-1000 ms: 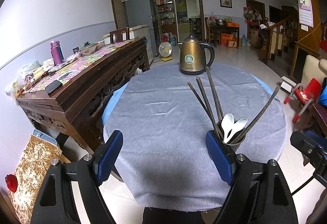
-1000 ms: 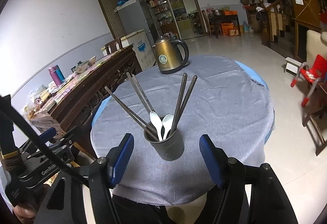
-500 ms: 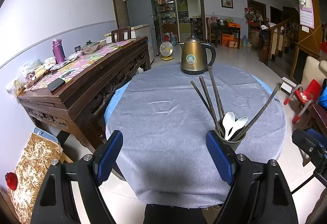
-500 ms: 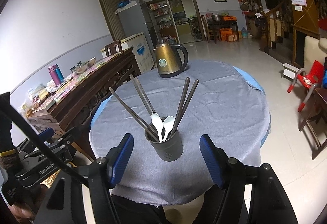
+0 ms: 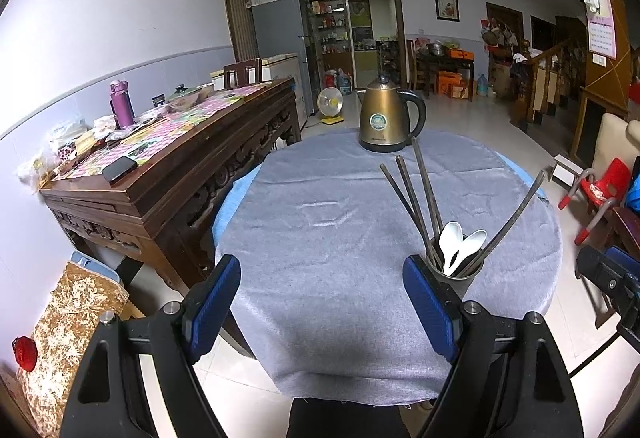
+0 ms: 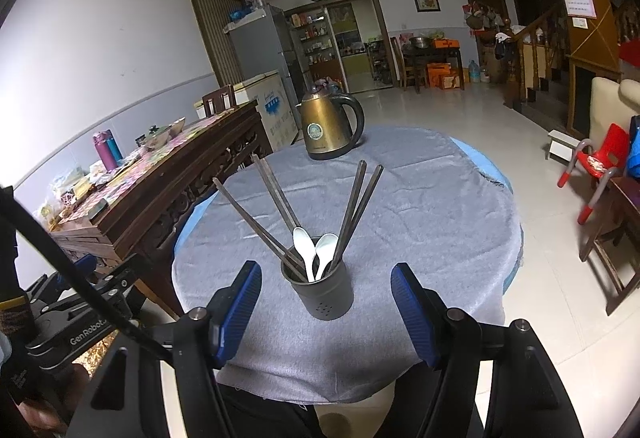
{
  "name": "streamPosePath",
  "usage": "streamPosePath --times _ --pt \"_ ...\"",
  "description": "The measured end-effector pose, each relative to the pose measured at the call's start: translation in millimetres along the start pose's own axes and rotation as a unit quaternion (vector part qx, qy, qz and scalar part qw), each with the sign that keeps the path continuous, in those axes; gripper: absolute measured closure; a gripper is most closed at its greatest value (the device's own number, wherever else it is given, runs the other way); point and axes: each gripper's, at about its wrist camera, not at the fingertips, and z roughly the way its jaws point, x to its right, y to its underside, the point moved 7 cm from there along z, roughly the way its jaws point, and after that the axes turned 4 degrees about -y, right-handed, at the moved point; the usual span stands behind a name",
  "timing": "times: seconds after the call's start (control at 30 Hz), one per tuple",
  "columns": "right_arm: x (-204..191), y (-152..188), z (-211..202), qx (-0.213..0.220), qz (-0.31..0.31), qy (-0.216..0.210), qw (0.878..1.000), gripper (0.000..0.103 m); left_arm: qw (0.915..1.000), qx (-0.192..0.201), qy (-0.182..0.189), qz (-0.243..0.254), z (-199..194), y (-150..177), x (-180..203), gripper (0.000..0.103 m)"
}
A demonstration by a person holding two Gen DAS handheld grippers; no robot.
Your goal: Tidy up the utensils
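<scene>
A dark metal utensil cup point(image 6: 323, 294) stands near the front edge of a round table under a grey cloth point(image 6: 420, 222). Several dark chopsticks point(image 6: 276, 194) and two white spoons point(image 6: 316, 254) stick up out of it. My right gripper point(image 6: 325, 312) is open, pulled back from the cup, its blue pads on either side and apart from it. My left gripper point(image 5: 322, 302) is open over bare cloth, with nothing between its fingers. In the left wrist view the cup point(image 5: 456, 276) sits just beyond the right finger.
A gold kettle point(image 5: 386, 120) stands at the table's far side. A cluttered carved wooden sideboard point(image 5: 160, 158) runs along the left. A red child's chair point(image 6: 596, 170) and wooden furniture stand on the tiled floor at right.
Both views have shifted slightly, the table sitting a little lower in the frame. The cup, chopsticks and spoons have not moved, and both grippers stay open.
</scene>
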Motion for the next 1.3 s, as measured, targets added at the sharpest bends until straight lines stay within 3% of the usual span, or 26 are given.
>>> streamPosePath --times 1.3 --pt "2 -5 -14 0.016 -0.003 0.0 1.0 0.032 0.9995 0.02 0.01 0.021 -22 -2 15 0.019"
